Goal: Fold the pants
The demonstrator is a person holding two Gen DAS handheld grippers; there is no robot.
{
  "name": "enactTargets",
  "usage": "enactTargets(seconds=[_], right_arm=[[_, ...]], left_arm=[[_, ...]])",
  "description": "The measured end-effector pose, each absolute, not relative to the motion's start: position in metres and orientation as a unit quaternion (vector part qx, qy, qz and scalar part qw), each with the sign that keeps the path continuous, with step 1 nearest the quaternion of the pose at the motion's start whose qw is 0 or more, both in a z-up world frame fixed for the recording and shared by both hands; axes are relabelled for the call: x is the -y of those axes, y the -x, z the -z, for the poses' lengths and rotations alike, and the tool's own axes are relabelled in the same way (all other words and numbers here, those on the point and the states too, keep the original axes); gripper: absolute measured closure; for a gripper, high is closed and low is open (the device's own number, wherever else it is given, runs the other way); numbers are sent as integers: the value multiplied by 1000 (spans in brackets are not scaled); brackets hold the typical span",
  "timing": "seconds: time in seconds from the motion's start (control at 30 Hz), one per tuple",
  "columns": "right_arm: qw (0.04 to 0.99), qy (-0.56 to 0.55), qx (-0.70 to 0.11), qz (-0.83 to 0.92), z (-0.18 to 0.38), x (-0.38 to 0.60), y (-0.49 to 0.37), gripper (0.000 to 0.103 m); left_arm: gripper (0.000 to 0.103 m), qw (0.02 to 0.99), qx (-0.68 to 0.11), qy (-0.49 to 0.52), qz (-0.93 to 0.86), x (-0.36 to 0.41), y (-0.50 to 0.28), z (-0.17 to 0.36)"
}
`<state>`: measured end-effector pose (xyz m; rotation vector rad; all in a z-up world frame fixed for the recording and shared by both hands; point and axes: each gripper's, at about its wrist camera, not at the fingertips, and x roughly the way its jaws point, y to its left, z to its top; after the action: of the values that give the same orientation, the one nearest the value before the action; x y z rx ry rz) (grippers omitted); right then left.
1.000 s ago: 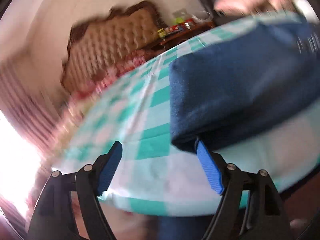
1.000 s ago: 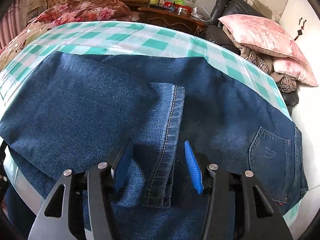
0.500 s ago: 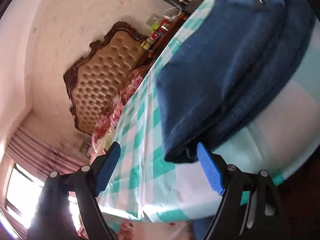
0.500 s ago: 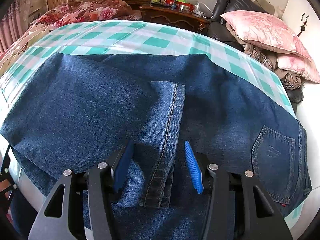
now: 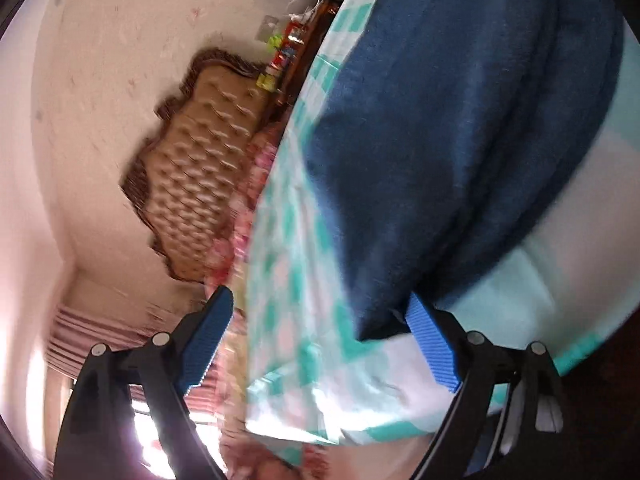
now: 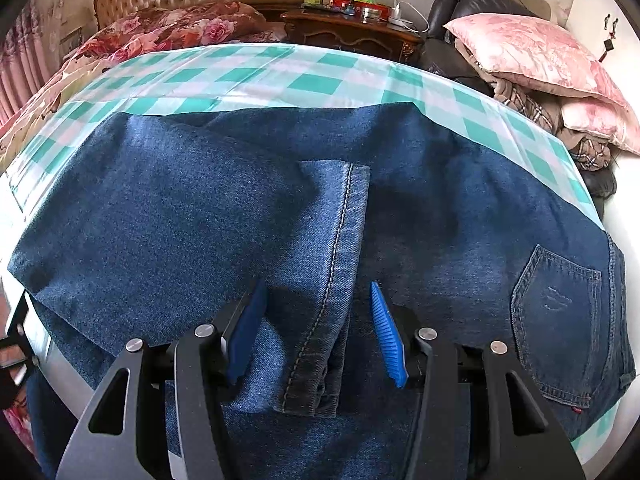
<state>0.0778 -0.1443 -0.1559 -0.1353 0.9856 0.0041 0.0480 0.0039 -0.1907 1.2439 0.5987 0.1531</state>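
Plainly, the risks, taken left to right:

Left hand-held gripper (image 5: pixel 320 344): my fingers are spread wide and pinch nothing. The view is rolled hard over and blurred, so I judge my aim here is poor.

Fold corner (image 5: pixel 376 320): the dark folded corner of the jeans (image 6: pixel 200 216) lies just beside my right-hand blue pad (image 5: pixel 434 350) in the left wrist view, on the checked cloth near the edge of the surface (image 5: pixel 292 280). If I close from this tilt I could catch the cloth with the denim, or take only the top layer and let the lower one sag.

Surface edge: part of the jeans looks to hang over the near edge. A pull toward me could drag the whole stack off.

Right hand-held gripper (image 6: pixel 316 328): also spread, astride the hemmed leg end (image 6: pixel 340 264) but not nipping it, as far as I can tell.

Hem: the leg end is folded back over the middle of the jeans and sits a little skewed. If I clamp off the seam, the layers may slide apart and the fold come out crooked.

Back pocket (image 6: pixel 556 320): it lies flat at the right, by the waist end. A lift by one side only would bunch the cloth toward it.
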Motion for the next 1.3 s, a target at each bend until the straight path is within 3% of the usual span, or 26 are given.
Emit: enactTargets(seconds=[0.17,0.23,0.33,0.47,0.7,0.9,1.0,1.07,1.13,1.17,1.23,1.3], right_arm=[[877,75,-474,0,155,142,-78,54],[877,72,-474,-3,156,143,-78,54],[876,66,-477,-3,156,145,-79,53],[872,66,-484,2,155,144,-81,52],[870,64,-489,3,155,145,-82,50],[869,66,-490,5,155,145,-82,48],[869,66,-491,7,154,144,-82,47],[869,67,-490,9,154,144,-82,46],[870,69,-489,10,154,144,-82,46],[869,68,-489,11,154,144,-82,46],[869,68,-489,12,154,144,-82,46],[869,68,-489,11,155,144,-82,45]], left_arm=[[11,783,-212,-578,-84,3,-48,165],[10,773,-229,-584,-94,-11,-53,175],[10,780,-318,-535,-57,-28,-60,185],[13,818,-294,-492,-46,-36,-57,167],[11,824,-344,-450,-16,-57,-62,165],[11,858,-382,-336,65,-86,-54,148],[11,888,-399,-201,106,-126,-48,126],[21,903,-400,-106,114,-144,-45,113],[39,907,-395,17,146,-161,-58,101],[43,908,-392,31,147,-159,-62,99],[62,906,-388,23,168,-139,-81,99],[66,891,-402,13,210,-111,-108,106]])
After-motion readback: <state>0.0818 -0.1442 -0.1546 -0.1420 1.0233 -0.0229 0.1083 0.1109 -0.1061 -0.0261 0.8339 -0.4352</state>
